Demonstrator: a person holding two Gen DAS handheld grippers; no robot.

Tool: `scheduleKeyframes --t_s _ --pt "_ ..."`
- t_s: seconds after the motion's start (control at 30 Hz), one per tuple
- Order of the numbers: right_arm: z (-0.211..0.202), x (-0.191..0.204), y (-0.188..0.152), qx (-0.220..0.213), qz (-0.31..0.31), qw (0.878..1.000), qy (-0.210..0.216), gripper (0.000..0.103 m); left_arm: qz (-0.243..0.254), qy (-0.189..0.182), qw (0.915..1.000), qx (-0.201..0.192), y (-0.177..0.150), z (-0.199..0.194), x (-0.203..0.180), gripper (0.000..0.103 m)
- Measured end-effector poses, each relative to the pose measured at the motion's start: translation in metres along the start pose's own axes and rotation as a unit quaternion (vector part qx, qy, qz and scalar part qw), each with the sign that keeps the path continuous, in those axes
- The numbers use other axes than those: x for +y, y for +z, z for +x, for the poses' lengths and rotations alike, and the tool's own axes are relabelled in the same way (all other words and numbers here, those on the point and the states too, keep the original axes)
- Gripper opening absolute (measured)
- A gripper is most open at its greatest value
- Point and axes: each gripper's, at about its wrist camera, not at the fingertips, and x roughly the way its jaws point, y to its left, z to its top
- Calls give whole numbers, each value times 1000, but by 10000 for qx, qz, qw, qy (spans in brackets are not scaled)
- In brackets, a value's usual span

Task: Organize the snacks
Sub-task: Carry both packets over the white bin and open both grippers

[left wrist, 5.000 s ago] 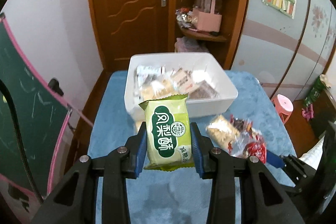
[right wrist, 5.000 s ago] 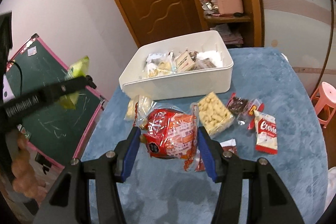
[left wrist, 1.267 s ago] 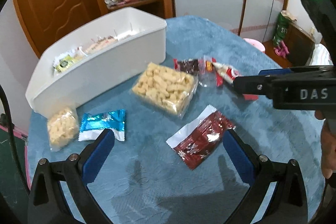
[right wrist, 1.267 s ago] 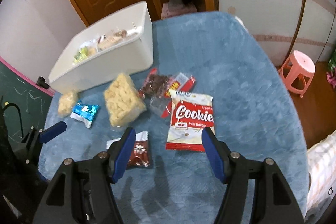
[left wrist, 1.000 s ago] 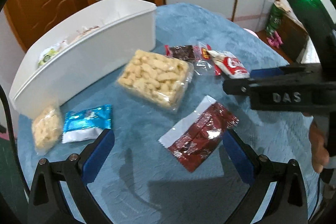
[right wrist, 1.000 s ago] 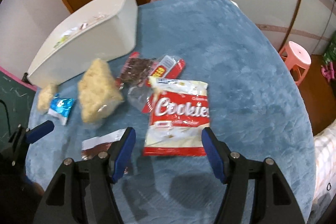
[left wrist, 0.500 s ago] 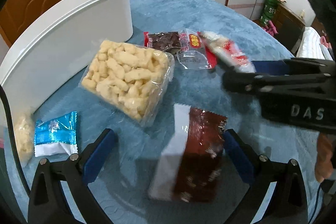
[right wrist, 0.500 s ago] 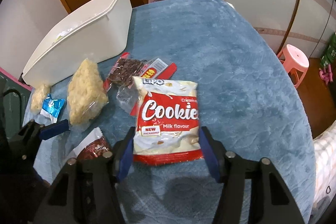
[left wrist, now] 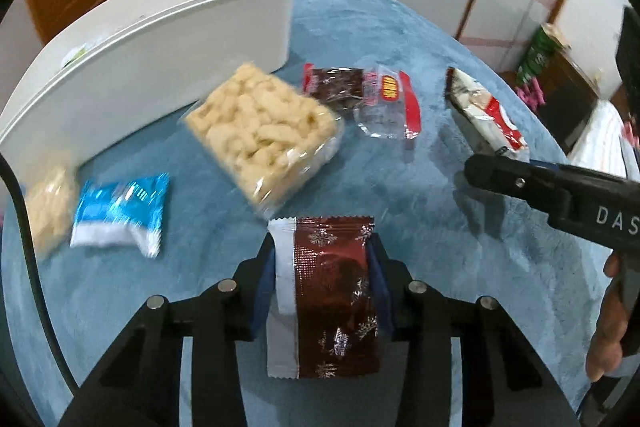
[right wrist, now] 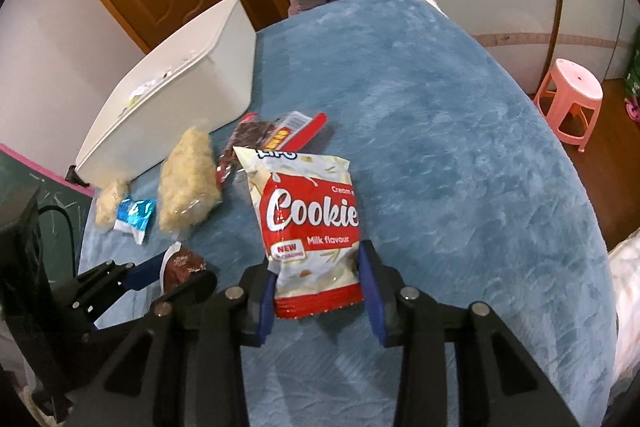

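Your left gripper (left wrist: pixel 322 287) has just closed on the brown sachet (left wrist: pixel 328 291), your right gripper (right wrist: pixel 318 293) on the cookie bag (right wrist: pixel 310 227), both near the bin (right wrist: pixel 192 75). Light, crinkly, slippery: grip mid-body, gently, since cookies crush.

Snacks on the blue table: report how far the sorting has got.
Done: some packets already lie in the white bin. In hand: the left hand-held gripper has just closed on the dark red packet, the right hand-held gripper on the Cookies bag. Left on the table: the puffed-snack bag, blue packet, small pale bag and red-and-clear packets.
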Motion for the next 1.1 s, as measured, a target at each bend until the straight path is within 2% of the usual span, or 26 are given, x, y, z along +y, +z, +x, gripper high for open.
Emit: scheduleKeyframes --t_s 0.23,0.5,0.67,0.83,1.0,1.1 --pt "-21 23 -6 -103 -210 9996 177 37 -671 -28 9972 -322 -15 -49 34 40" --pt "-58 71 -6 -481 -682 9950 540 37 -958 277 9899 -1005 5 -123 63 40" --pt "-83 101 19 -896 -940 9894 655 37 -893 659 9830 -1466 38 -179 89 40" --pt "-104 142 66 -1427 -1328 9786 660 37 -836 1155 9728 -1825 98 -214 117 40" --pt "-105 184 124 -1855 -1588 9688 419 37 -1077 1618 9621 -1913 160 -222 154 40" --pt "-86 203 164 -1800 -1558 9706 364 42 -1458 1715 9561 -1878 195 -211 185 41"
